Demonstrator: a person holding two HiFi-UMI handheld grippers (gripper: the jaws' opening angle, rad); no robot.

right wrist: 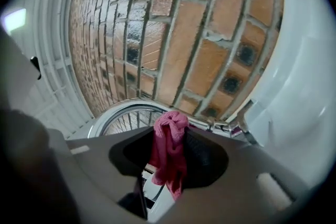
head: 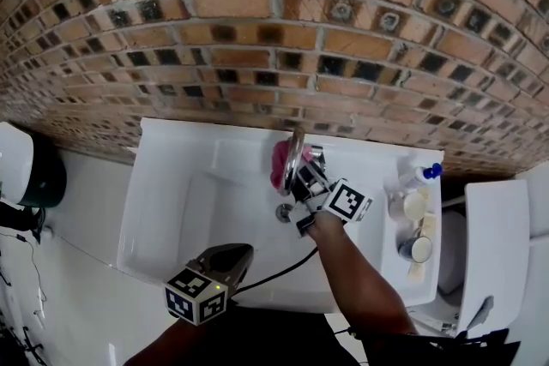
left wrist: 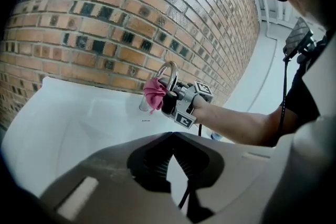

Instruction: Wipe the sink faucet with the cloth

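Note:
The chrome faucet (head: 297, 148) arches over the back of the white sink (head: 171, 210). My right gripper (head: 297, 171) is shut on a bunched pink cloth (head: 280, 165) and holds it against the faucet's left side. In the right gripper view the cloth (right wrist: 169, 150) hangs between the jaws, with the faucet's curved spout (right wrist: 123, 110) just behind it. The left gripper view shows the cloth (left wrist: 154, 93) pressed to the faucet (left wrist: 169, 67) by the right gripper (left wrist: 167, 98). My left gripper (head: 243, 254) hovers over the sink's front edge, shut and empty, its jaw tips (left wrist: 172, 135) meeting.
A brick wall (head: 274, 30) rises right behind the sink. A blue-capped bottle (head: 419, 176) and small jars (head: 414, 207) stand on the sink's right ledge. The drain (head: 283, 213) lies below the faucet. A black-and-white object (head: 26, 167) sits at far left.

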